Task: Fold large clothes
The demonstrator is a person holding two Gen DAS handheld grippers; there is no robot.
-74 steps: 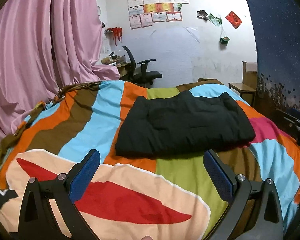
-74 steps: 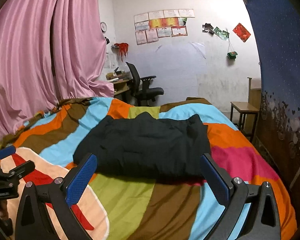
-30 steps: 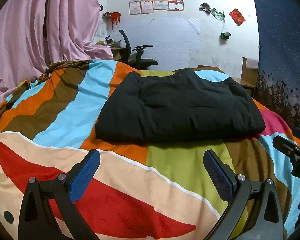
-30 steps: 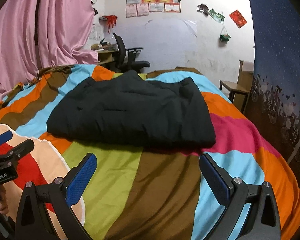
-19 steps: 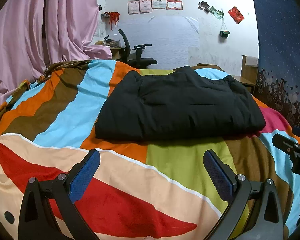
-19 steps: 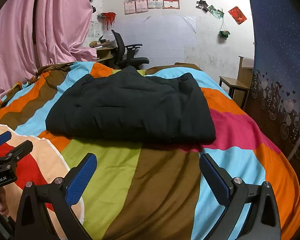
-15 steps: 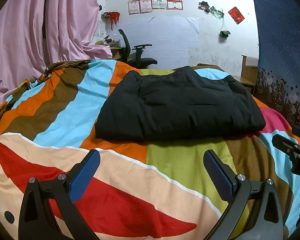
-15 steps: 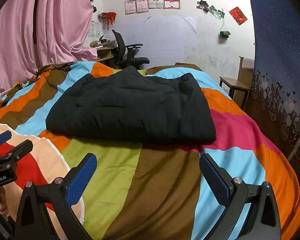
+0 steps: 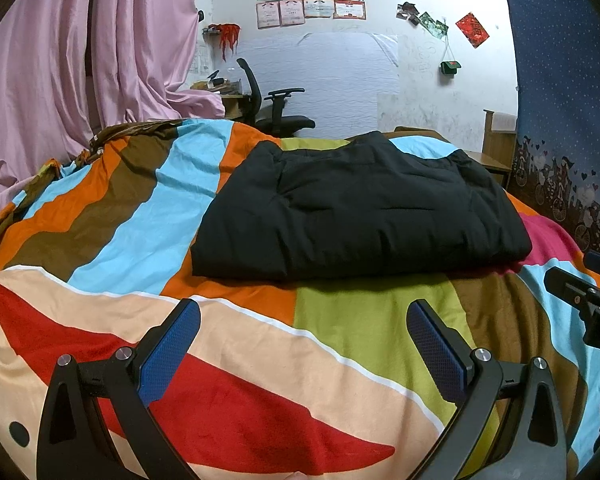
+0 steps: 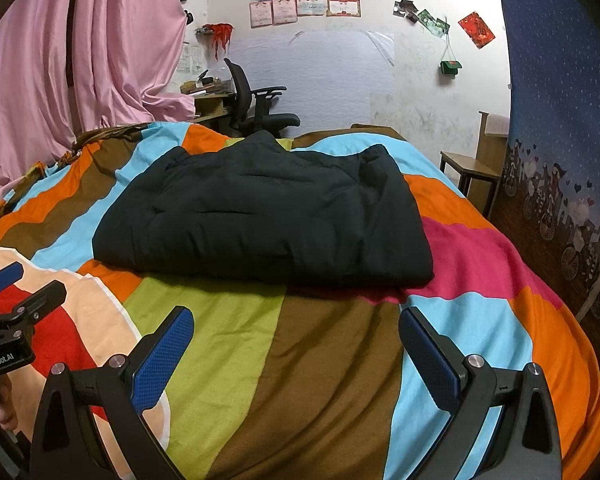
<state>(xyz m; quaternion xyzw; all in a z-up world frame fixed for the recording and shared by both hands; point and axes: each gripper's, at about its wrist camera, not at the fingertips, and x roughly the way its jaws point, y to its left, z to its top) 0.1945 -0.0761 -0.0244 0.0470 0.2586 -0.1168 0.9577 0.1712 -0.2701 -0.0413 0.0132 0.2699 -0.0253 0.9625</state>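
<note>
On a striped bed [image 9: 148,216], a bulky, soft black coat [image 9: 360,212] lies folded; both grippers' fingers [image 9: 172,344] spread, its near corners the likeliest hold.

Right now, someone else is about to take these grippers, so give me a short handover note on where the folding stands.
Left gripper: open, empty, hovering over the bedspread short of the garment.
Right gripper: open, empty, also short of it.
Black garment: lies mid-bed as a thick folded rectangle, its near folded edge facing both grippers; neither touches it.
Done: it looks folded at least once.
Left: possibly one more fold to make it smaller; I can't tell whether that is needed.
</note>
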